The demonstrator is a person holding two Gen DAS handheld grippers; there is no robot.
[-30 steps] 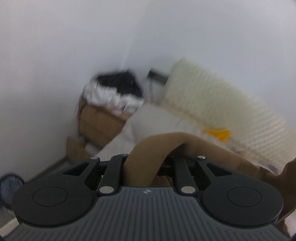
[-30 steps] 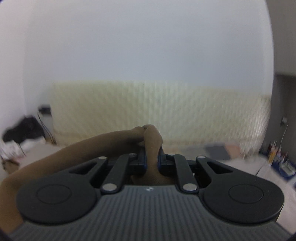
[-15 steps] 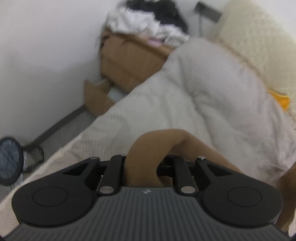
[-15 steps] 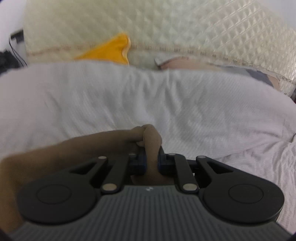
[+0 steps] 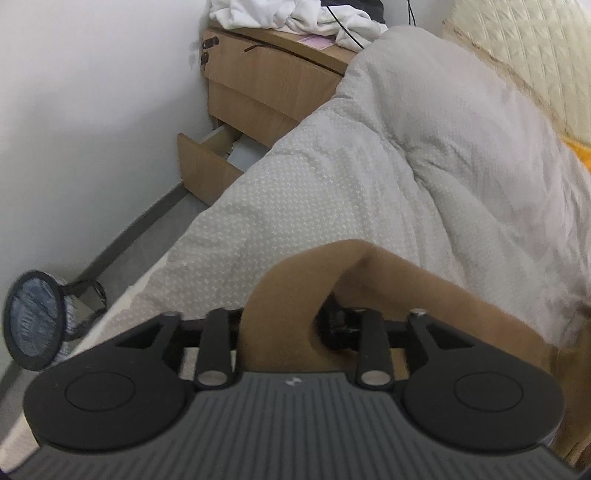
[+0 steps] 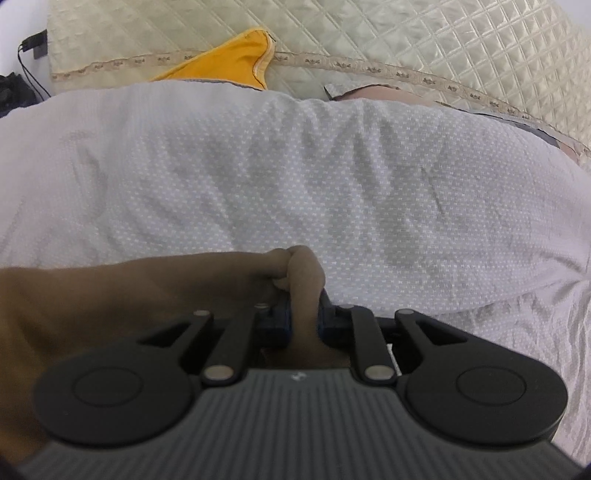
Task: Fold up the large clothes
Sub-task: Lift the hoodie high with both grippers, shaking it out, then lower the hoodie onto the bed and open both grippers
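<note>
A tan garment (image 5: 406, 291) runs from the left wrist view's lower right up between the jaws of my left gripper (image 5: 288, 321). Those jaws are opening: the cloth leans toward the left finger, and a dark gap shows beside the right finger (image 5: 338, 326). In the right wrist view the same tan garment (image 6: 129, 295) comes in from the left and bunches into a fold. My right gripper (image 6: 303, 315) is shut on that fold, its blue pads (image 6: 279, 321) pressing both sides, though the jaws are starting to open. Both grippers point down at the bed.
A grey-white dotted duvet (image 6: 295, 177) covers the bed (image 5: 406, 166). Behind it stand a cream quilted headboard (image 6: 406, 37) and a yellow pillow (image 6: 229, 59). At left, a wooden nightstand (image 5: 266, 77) has an open drawer (image 5: 203, 166) and white laundry (image 5: 295, 14) on top. A small fan (image 5: 33, 325) stands on the floor.
Both grippers have dropped and tilted down, from facing the wall and headboard to looking at the duvet. The left jaws have spread apart around the tan cloth. The right grip looks the same.
</note>
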